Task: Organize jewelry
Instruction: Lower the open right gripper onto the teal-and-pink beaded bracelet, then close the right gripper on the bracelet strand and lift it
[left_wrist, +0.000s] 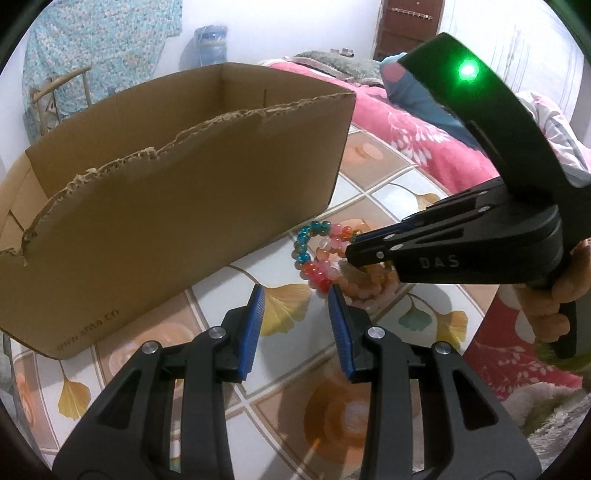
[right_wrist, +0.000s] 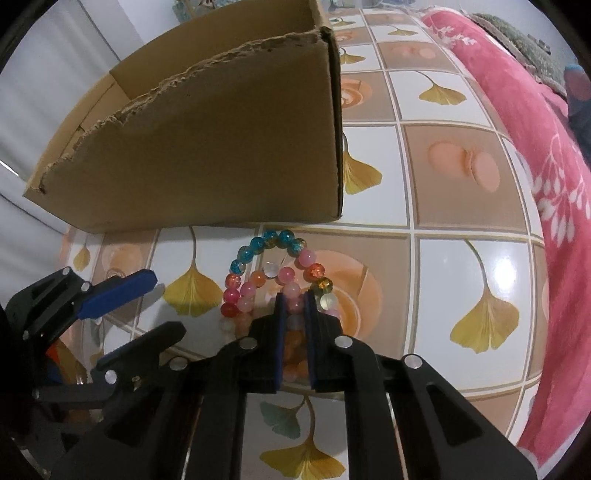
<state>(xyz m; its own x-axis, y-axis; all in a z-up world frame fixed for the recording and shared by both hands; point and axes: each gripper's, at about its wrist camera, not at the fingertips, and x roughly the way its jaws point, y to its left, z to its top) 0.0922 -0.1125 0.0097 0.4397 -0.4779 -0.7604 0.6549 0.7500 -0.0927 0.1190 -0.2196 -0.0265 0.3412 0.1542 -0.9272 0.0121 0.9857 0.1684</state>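
Note:
Two bead bracelets lie overlapping on the leaf-patterned tabletop (right_wrist: 443, 266), just in front of an open cardboard box (left_wrist: 184, 192) (right_wrist: 221, 147). The outer bracelet (left_wrist: 304, 236) (right_wrist: 273, 238) has blue, red and yellow beads. The inner one (left_wrist: 369, 288) (right_wrist: 286, 275) has pink and orange beads. My right gripper (right_wrist: 295, 299) (left_wrist: 351, 254) points down and is shut on the pink and orange beads. My left gripper (left_wrist: 296, 294) (right_wrist: 162, 302) stands open just beside the bracelets, with nothing between its blue pads. A hand (left_wrist: 554, 295) holds the right gripper's handle.
The box has a torn front edge, and its inside bottom is hidden. A pink flowered blanket (left_wrist: 406, 129) (right_wrist: 535, 110) lies along the table's right side. A water bottle (left_wrist: 210, 44) and patterned cloth (left_wrist: 103, 44) are by the far wall.

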